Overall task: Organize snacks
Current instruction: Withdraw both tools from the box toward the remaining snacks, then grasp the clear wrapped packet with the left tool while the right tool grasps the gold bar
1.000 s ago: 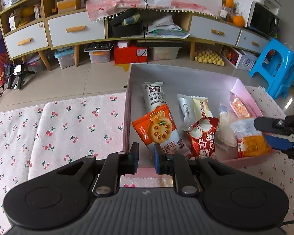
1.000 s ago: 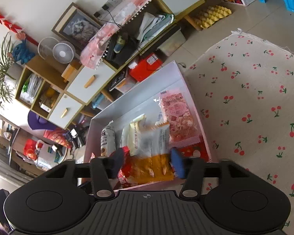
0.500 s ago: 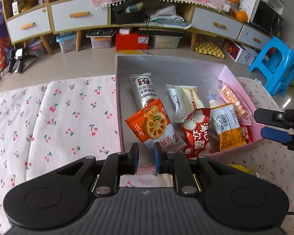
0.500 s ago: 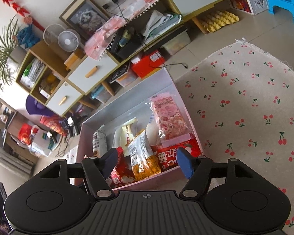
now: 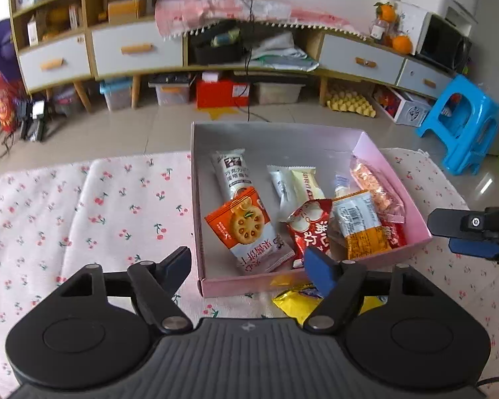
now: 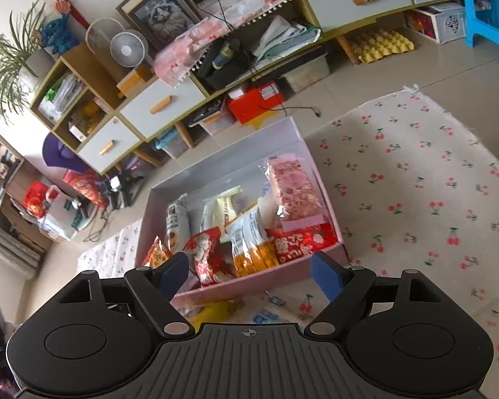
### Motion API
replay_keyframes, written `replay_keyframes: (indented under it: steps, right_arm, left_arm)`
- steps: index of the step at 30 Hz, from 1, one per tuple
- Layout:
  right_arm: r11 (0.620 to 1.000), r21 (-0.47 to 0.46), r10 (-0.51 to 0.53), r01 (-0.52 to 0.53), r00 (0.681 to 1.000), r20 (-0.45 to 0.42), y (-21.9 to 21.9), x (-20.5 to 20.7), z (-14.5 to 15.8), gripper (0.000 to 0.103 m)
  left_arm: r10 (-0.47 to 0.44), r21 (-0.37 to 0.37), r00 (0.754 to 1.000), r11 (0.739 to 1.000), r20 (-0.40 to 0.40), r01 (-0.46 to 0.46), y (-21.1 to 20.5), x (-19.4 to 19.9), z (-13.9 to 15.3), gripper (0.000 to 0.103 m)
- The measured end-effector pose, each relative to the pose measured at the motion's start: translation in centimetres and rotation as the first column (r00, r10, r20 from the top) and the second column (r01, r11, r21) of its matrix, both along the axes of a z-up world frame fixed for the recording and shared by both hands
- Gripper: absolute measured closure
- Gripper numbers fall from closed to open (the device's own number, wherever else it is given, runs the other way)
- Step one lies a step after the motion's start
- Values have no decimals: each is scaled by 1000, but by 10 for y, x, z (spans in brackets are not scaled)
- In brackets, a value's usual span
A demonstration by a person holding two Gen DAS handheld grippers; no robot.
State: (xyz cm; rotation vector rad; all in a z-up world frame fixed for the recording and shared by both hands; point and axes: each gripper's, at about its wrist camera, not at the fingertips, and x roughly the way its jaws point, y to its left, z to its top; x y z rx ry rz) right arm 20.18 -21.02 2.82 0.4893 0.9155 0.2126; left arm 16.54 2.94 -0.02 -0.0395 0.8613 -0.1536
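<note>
A pink box (image 5: 387, 161) on the cherry-print cloth holds several snack packs, among them an orange biscuit pack (image 5: 241, 224), a red pack (image 5: 311, 231) and a clear-and-orange pack (image 5: 361, 224). The box also shows in the right wrist view (image 6: 319, 174). My left gripper (image 5: 249, 266) is open and empty at the box's near wall. A yellow snack pack (image 5: 294, 301) lies on the cloth just in front of the box, under its right finger. My right gripper (image 6: 251, 276) is open and empty, pulled back from the box's near right corner; it also shows in the left wrist view (image 5: 462, 234).
The cherry-print cloth (image 5: 83, 212) spreads left and right of the box. Behind it are tiled floor, a long low cabinet (image 5: 143, 50) with bins underneath, and a blue plastic stool (image 5: 462, 123) at the right.
My left gripper has opened from shut and drawn back from the box. My right gripper let the clear-and-orange pack drop into the box and pulled back, staying open.
</note>
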Motion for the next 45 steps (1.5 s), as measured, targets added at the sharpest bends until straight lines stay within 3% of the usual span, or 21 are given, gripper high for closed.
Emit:
replay_keyframes:
  steps: [5,17,22,29,37,45]
  right_arm:
    - [1000,-16,0,0,1000,7,-4,-16,16,17]
    - [991,-115,67,-70,997,-32,4,-59,24,14]
    - [988,-122,87,-91,995,-39,4,-77,15,11]
    - [960,-213,177,-184,983,-50,25,-99,5,11]
    - [941,-250,209,-227,973,-95,38,-111,-9,11]
    - [923,-292,222,-251,966,-130,42,-118,-22,11]
  left_arm:
    - [6,-16,1000,1000,5,-6,4,-15,10,18]
    - [22,-3,1000,1000,-16,-22,12,-60,15,4]
    - [38,-3,998,999,-43,-38,20,-79,8,2]
    - [44,22,999,999,-26,-44,29,-104,-7,1]
    - [-28,84,1000,996,-12,29,35,-125,-21,1]
    - [-151,54,988,987,-34,153,43,-143,-41,5]
